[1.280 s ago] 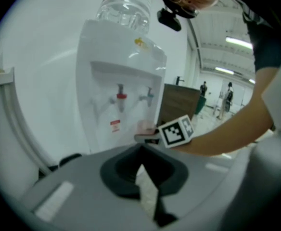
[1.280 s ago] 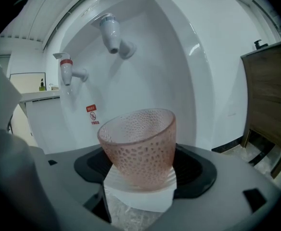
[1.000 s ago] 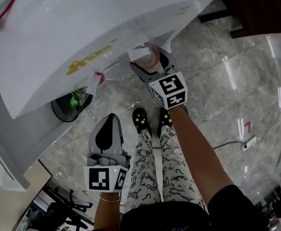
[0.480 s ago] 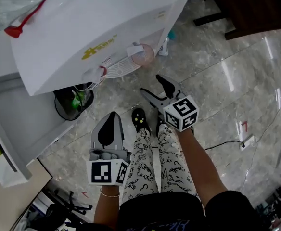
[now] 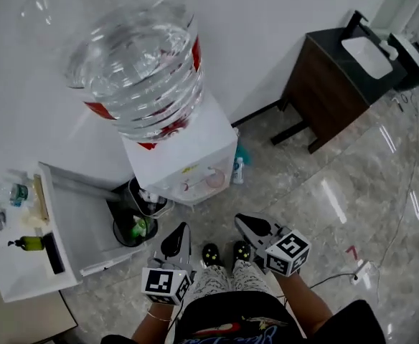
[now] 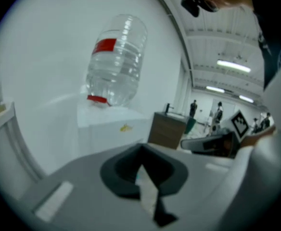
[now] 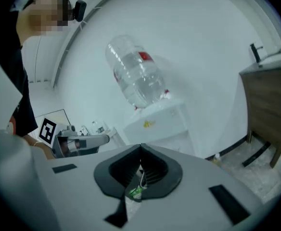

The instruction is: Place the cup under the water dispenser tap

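A pinkish cup (image 5: 215, 180) stands in the recess of the white water dispenser (image 5: 195, 153), below its taps. A big clear water bottle (image 5: 134, 63) tops the dispenser. Both grippers hang close to the person's legs, well back from the dispenser. My left gripper (image 5: 175, 244) is shut and holds nothing. My right gripper (image 5: 247, 224) is also shut and holds nothing. In the left gripper view the shut tips (image 6: 141, 150) point toward the dispenser (image 6: 114, 129). In the right gripper view the shut tips (image 7: 140, 148) point at the dispenser (image 7: 159, 119) and its bottle (image 7: 138, 76).
A black waste bin (image 5: 132, 228) stands left of the dispenser. A white side table (image 5: 23, 256) with bottles is at far left. A dark wooden cabinet (image 5: 335, 77) with a basin is at right. A small bottle (image 5: 238, 169) and a power strip (image 5: 360, 272) lie on the marble floor.
My right gripper drew back from the cup, left it under the tap, and shut its jaws. Both grippers rose, and the dispenser now looks much farther away.
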Motion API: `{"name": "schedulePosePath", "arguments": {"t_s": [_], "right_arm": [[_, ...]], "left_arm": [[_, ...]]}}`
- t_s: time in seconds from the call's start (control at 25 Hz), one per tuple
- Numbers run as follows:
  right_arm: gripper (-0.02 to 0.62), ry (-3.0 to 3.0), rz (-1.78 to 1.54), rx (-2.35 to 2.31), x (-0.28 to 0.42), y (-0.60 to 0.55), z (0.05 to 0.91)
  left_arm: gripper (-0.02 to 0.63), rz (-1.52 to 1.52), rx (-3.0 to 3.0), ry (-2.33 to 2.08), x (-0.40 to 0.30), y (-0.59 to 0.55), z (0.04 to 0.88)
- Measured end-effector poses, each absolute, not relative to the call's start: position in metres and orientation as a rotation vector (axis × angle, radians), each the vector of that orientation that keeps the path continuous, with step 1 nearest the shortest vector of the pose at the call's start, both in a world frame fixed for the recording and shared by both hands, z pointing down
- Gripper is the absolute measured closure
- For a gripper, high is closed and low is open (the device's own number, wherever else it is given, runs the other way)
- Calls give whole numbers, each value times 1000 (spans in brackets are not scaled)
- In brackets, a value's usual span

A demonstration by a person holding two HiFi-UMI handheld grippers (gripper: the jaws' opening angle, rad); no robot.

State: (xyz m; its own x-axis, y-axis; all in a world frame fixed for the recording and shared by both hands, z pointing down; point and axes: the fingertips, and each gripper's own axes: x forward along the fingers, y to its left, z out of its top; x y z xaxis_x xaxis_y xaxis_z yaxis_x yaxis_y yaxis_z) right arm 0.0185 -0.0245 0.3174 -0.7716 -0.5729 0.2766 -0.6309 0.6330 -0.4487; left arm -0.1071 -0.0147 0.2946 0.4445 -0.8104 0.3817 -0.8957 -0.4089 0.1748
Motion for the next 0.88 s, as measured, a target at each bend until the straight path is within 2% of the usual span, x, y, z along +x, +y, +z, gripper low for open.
{"name": "schedulePosePath", "arguments": {"t_s": [0.28, 0.88], "right_arm": [[581, -2866, 720, 1083, 29, -21, 194], [581, -2900, 680, 1033, 38, -2, 178]], "left_arm": [[607, 243, 2444, -1526, -112, -13, 191], [607, 209, 2445, -1608, -116, 1, 178]]}}
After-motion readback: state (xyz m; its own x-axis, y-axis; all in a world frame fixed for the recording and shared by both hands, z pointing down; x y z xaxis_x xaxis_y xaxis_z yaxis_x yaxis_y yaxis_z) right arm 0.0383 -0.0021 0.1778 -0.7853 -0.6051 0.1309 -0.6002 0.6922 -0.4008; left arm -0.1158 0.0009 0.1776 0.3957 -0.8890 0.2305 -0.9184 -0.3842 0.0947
